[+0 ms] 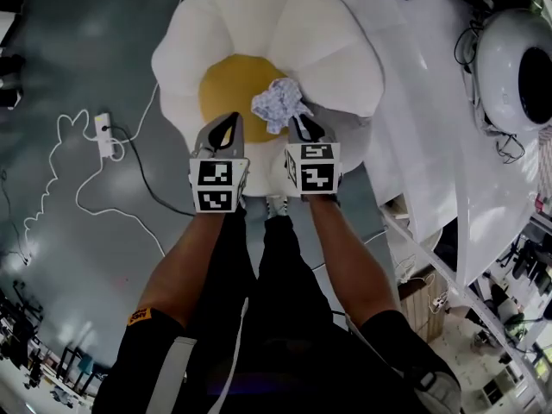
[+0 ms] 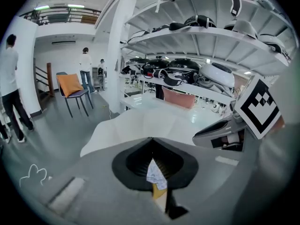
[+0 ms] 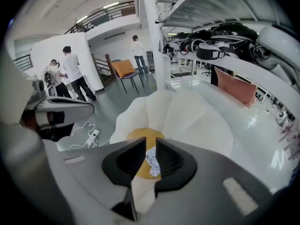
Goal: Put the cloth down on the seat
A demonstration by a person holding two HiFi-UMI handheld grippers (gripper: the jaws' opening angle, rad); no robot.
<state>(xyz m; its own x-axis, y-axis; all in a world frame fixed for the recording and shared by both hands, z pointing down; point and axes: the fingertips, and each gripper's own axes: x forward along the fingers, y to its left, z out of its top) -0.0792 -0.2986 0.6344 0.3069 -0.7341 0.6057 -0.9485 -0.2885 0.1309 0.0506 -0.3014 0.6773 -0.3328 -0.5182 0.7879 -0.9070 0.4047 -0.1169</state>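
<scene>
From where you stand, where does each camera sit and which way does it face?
Head view: on the person's head, facing down at the seat; arms, legs, left gripper, right gripper show.
Left gripper view: on the left gripper, facing along its jaws toward shelves; right gripper beside.
Right gripper view: on the right gripper, facing the seat; left gripper beside.
Shared: all show the cloth.

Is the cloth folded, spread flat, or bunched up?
Bunched up: the cloth is a crumpled heap at the yellow middle of the seat, not laid flat.
</scene>
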